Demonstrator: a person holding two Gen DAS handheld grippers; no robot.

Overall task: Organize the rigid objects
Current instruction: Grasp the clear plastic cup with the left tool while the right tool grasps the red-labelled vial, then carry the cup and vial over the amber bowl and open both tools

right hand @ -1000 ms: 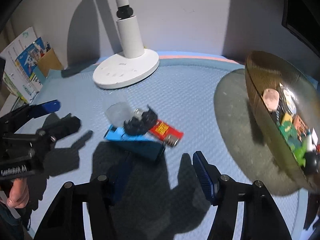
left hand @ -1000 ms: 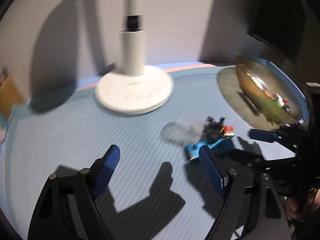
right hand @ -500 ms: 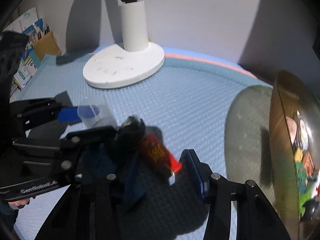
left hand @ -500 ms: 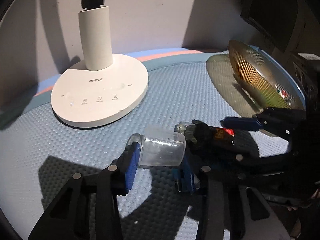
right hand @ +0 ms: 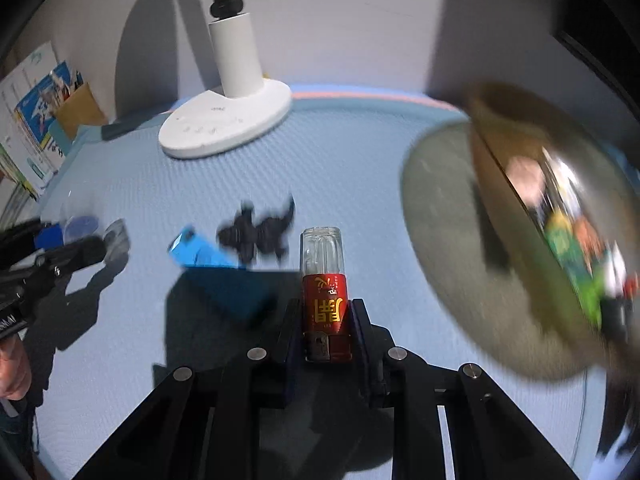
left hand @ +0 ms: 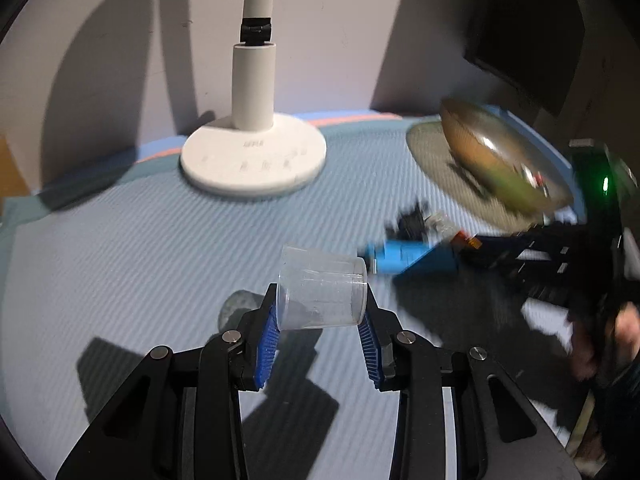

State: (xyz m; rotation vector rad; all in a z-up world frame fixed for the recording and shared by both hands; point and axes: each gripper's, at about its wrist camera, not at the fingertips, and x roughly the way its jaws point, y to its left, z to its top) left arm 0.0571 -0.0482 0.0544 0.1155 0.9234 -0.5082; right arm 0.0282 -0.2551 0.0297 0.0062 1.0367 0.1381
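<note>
My left tongs (left hand: pixel 320 320) have just been closing and now pinch a clear plastic cup (left hand: pixel 322 288) across its wall, the cup lying sideways between the blue pads with its shadow on the mat beneath, so I judge it lifted clear. My right tongs (right hand: pixel 326 324) are shut tight on a red lighter (right hand: pixel 326 300), gripped by its lower body so that the transparent end stands up and forward, free of the pads. Each tool thus carries one item, which lets two things travel in a single pass. Left on the blue mat of the tabletop (right hand: pixel 360 160) are a blue box (right hand: pixel 216 268) and, touching its far edge, a black clip (right hand: pixel 260 232); both lie between the two tongs. Beyond them stands the white lamp base (right hand: pixel 224 124), near the wall. To the right sits the amber glass bowl (right hand: pixel 504 184), already holding assorted small objects, which I take to be the collecting place for the cup and lighter.
</note>
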